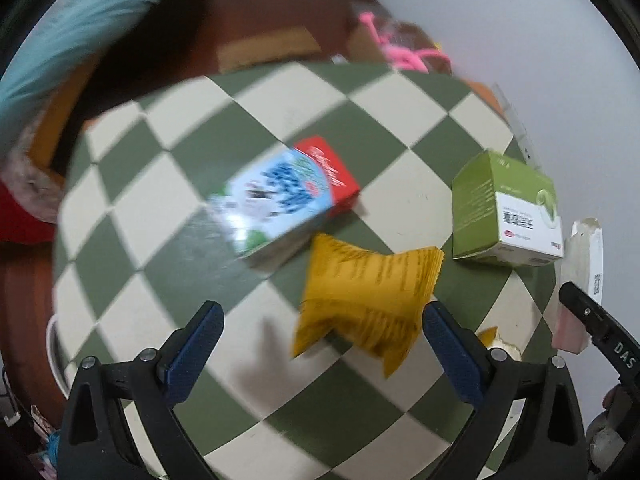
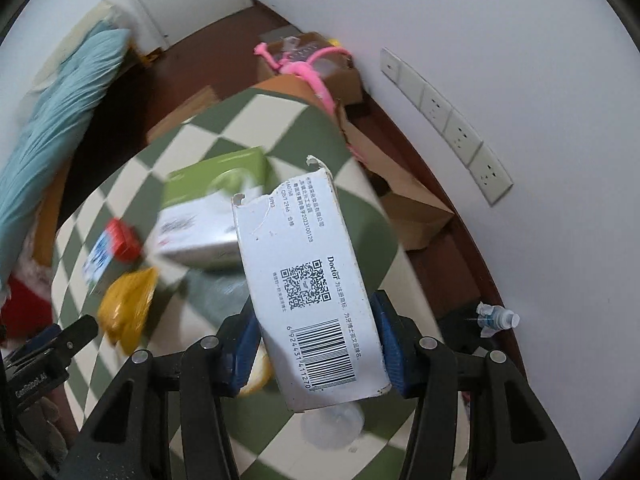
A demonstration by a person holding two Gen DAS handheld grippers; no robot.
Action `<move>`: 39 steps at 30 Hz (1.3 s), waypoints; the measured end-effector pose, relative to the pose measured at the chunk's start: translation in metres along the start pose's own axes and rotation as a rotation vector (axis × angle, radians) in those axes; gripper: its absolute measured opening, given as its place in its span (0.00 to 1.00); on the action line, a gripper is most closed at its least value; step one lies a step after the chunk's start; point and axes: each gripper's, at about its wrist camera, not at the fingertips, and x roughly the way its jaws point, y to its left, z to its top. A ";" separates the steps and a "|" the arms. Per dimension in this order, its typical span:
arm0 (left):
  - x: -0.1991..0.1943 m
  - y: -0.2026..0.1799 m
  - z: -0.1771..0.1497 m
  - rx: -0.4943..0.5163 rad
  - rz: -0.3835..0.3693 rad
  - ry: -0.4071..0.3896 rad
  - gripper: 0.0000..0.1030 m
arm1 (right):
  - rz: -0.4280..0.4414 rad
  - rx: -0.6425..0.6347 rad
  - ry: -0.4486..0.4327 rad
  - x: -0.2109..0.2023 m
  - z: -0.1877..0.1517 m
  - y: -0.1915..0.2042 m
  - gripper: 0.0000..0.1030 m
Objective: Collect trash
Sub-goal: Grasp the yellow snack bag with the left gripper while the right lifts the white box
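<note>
Fingers: right gripper [image 2: 316, 344] clamped on white box [image 2: 306, 280] for binning; left gripper [image 1: 323, 334] spread wide, yellow wrapper [image 1: 362, 300] between.

The left gripper [image 1: 323, 334] hangs above the surface with its two blue-padded fingers [image 1: 195, 346] spread wide apart, nothing between them touching either pad. The right gripper [image 2: 316, 344] has its fingers [image 2: 390, 350] closed inward, each blue pad pressed flat against an opposite side of a white carton [image 2: 308, 280], which it holds lifted and tilted. The left gripper's black body shows at the lower left of the right wrist view.
</note>
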 end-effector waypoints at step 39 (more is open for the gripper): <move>-0.201 0.089 -0.098 -0.032 0.099 -0.440 0.54 | 0.158 -0.154 -0.188 -0.092 -0.081 0.125 0.53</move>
